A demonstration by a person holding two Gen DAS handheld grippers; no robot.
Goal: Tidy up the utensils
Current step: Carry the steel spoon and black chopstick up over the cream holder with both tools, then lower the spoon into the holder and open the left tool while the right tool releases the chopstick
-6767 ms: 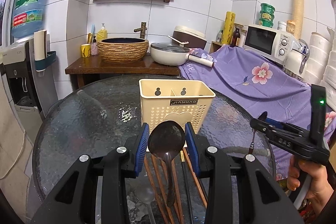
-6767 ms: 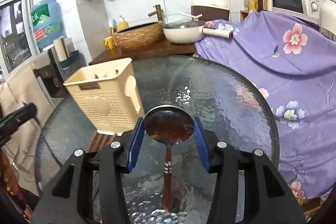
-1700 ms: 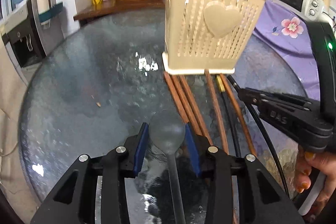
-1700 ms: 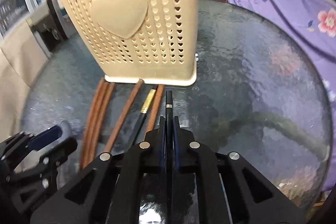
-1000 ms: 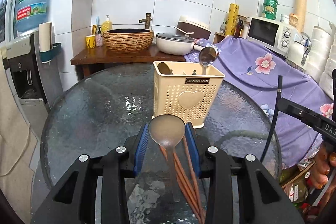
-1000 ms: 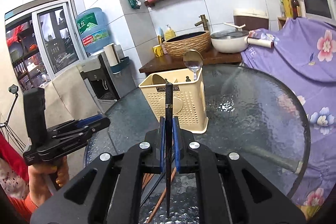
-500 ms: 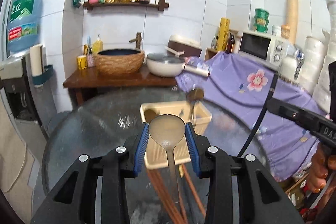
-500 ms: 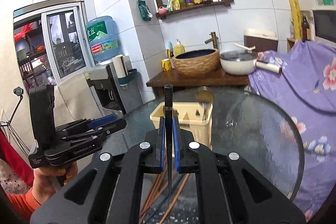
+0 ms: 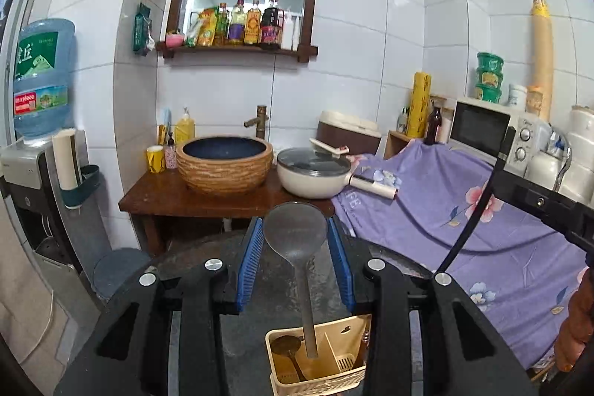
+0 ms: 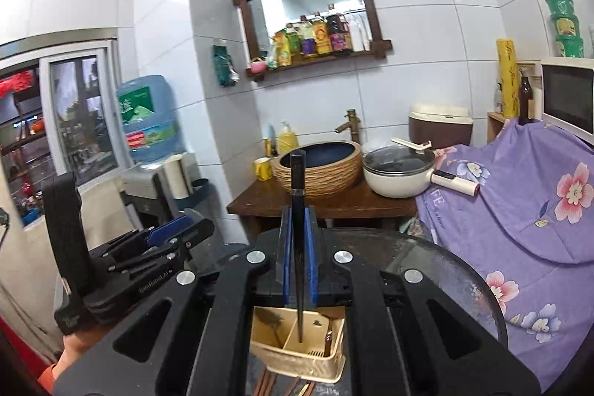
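The left tool is clenched on a grey spoon, bowl up between the blue pads and handle hanging straight down. The handle's tip sits over the left compartment of the cream utensil caddy, which stands on the round glass counter; whether the tip is inside it cannot be told. A dark spoon already lies in that compartment.

The right tool grips a black chopstick upright. Its lower end points down at the divider of the same caddy. A wooden-handled utensil stands in the caddy's right compartment. Brown chopsticks lie on the counter just before the caddy.
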